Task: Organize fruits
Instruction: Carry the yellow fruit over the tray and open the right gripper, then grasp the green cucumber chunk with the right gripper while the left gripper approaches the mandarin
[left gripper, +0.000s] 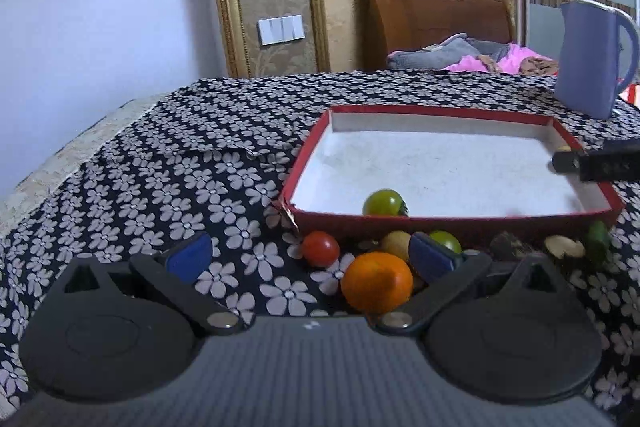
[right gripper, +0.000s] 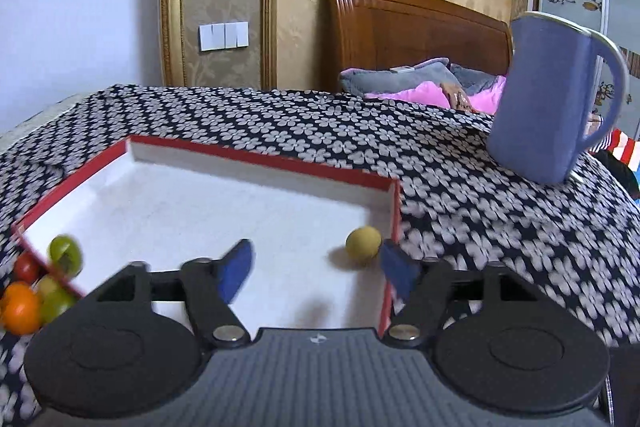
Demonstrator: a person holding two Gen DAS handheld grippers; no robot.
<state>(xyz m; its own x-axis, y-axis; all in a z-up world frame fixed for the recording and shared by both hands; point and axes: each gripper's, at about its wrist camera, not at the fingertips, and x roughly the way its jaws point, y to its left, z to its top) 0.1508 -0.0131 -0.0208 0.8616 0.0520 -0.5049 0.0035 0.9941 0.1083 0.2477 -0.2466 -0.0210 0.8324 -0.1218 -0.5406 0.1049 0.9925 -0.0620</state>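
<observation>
Right wrist: yellow fruit [right gripper: 363,243] between open jaws

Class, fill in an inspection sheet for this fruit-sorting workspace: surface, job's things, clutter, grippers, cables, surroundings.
Surface: flowered cloth covers the table.
Job's things: red tray holds a green fruit and a small yellow-brown fruit; outside its near wall lie an orange, a red tomato and more small fruits.
Clutter: blue jug stands beyond the tray.
Grippers: left gripper open above the orange; right gripper open over the tray, nothing between its pads.
Cables: nothing seen.
Surroundings: wooden headboard, bedding, wall switches.
</observation>
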